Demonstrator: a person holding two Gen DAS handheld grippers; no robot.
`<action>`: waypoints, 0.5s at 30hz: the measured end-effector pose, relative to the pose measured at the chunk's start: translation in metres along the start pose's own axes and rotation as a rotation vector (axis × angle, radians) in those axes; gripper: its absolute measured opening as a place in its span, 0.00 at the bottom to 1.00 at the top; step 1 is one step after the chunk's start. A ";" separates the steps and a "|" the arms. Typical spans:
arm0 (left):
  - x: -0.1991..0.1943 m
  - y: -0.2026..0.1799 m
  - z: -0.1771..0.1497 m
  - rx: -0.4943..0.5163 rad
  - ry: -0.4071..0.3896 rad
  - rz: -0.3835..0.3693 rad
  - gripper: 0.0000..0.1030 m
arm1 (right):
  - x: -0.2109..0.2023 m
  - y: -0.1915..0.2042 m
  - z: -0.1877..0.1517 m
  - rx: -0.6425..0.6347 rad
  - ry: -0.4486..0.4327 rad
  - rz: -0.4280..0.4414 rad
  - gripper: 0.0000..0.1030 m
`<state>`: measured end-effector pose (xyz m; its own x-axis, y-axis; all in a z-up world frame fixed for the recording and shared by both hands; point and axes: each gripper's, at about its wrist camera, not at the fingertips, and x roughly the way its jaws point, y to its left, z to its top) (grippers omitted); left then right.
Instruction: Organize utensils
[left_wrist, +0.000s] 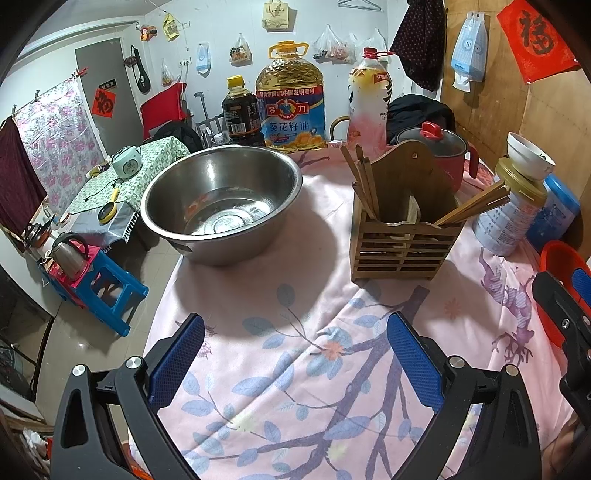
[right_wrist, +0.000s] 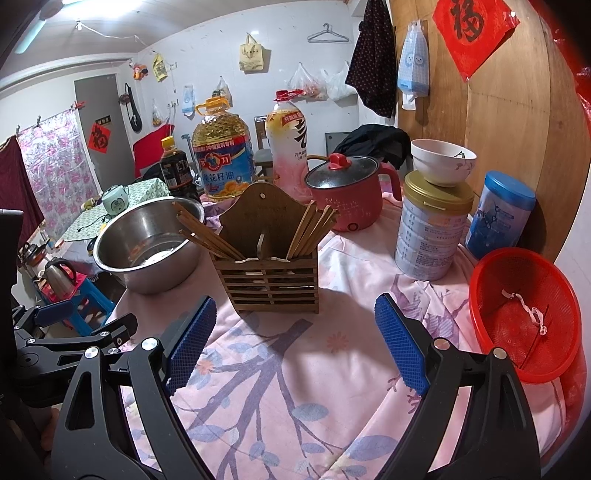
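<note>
A slatted wooden utensil holder (left_wrist: 402, 243) (right_wrist: 271, 278) stands on the pink floral tablecloth. Wooden chopsticks (left_wrist: 364, 182) (right_wrist: 208, 236) lean out of its left compartment, and more chopsticks (left_wrist: 476, 206) (right_wrist: 310, 229) lean out of its right one. My left gripper (left_wrist: 295, 336) is open and empty, low over the cloth in front of the holder. My right gripper (right_wrist: 295, 317) is open and empty, also just in front of the holder. A steel bowl (left_wrist: 221, 203) (right_wrist: 147, 243) sits left of the holder with nothing visible inside.
Oil jug (left_wrist: 291, 99), dark sauce bottle (left_wrist: 240, 110), pink drink bottle (right_wrist: 288, 147) and red pot (right_wrist: 347, 195) stand behind. A tin (right_wrist: 432, 232) topped by a white bowl (right_wrist: 441, 166), a blue canister (right_wrist: 502, 214) and a red basket (right_wrist: 524, 314) are at right. The table edge drops off at left.
</note>
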<state>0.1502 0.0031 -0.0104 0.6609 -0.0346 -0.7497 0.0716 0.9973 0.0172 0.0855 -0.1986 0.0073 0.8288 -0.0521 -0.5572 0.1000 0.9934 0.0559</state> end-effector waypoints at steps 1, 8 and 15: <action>0.000 0.000 0.000 0.000 0.000 0.000 0.94 | 0.001 0.000 -0.001 0.000 0.001 0.000 0.83; 0.002 0.001 -0.001 0.001 0.002 -0.001 0.94 | 0.002 0.000 -0.001 0.000 0.002 0.000 0.83; 0.003 0.002 -0.003 0.002 0.005 0.000 0.94 | 0.003 -0.001 -0.001 0.001 0.003 0.000 0.83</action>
<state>0.1501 0.0048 -0.0147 0.6571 -0.0347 -0.7530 0.0737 0.9971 0.0184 0.0871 -0.1992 0.0051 0.8273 -0.0517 -0.5594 0.1006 0.9933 0.0570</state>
